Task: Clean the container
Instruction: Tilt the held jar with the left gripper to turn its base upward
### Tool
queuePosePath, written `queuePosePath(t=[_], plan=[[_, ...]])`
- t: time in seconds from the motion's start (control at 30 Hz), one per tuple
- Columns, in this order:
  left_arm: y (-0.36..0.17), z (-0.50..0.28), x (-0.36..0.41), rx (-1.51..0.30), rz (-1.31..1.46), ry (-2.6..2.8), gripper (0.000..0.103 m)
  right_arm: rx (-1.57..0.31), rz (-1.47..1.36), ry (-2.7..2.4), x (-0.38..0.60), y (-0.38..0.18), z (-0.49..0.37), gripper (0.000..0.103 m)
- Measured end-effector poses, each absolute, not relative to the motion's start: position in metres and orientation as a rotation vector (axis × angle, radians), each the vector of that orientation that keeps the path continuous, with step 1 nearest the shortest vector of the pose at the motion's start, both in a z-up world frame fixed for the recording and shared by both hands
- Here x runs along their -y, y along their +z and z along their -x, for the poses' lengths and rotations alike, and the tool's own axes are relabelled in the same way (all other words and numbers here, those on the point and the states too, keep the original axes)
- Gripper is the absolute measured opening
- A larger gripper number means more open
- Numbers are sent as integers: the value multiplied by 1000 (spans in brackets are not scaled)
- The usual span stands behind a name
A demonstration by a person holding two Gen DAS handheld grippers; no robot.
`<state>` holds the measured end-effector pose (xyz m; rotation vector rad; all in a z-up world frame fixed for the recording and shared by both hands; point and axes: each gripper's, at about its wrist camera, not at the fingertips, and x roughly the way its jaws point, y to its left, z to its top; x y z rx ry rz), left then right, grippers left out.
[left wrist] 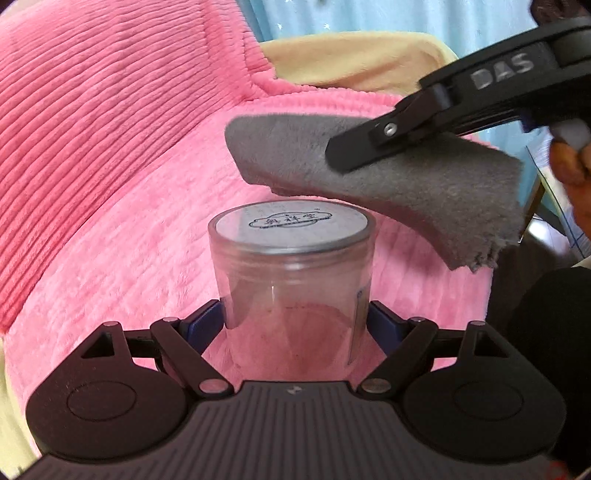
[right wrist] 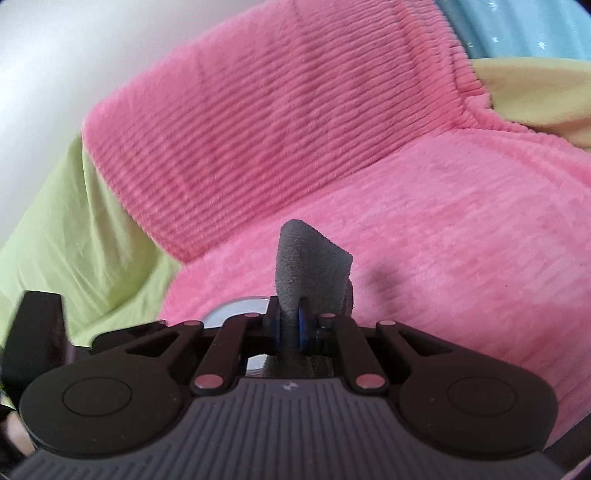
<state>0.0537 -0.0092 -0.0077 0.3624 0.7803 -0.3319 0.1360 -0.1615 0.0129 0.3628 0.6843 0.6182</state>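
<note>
A clear plastic jar (left wrist: 293, 291) with a grey printed lid (left wrist: 291, 224) stands upright on the pink blanket. My left gripper (left wrist: 295, 325) is shut on the jar, its blue pads pressing both sides of the lower body. My right gripper (right wrist: 290, 325) is shut on a folded grey cloth (right wrist: 310, 269). In the left wrist view the right gripper (left wrist: 354, 153) holds the cloth (left wrist: 406, 184) just above and to the right of the lid, apart from it. In the right wrist view a sliver of the lid (right wrist: 236, 308) shows under the fingers.
A pink ribbed plush blanket (left wrist: 110, 147) covers the surface and rises at the back. A yellow cloth (left wrist: 351, 59) and blue starred fabric (left wrist: 369, 14) lie behind it. A green sheet (right wrist: 66, 236) lies to the left. The person's hand (left wrist: 569, 162) is at the right.
</note>
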Motion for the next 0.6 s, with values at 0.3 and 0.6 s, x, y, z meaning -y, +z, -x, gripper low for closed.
queuePosePath(t=[0.3, 0.6], plan=[[-3, -72, 25, -799, -437, -380, 85, -670, -405, 584, 173, 5, -146, 7], [-20, -64, 15, -756, -371, -334, 90, -683, -421, 543, 178, -6, -151, 7]])
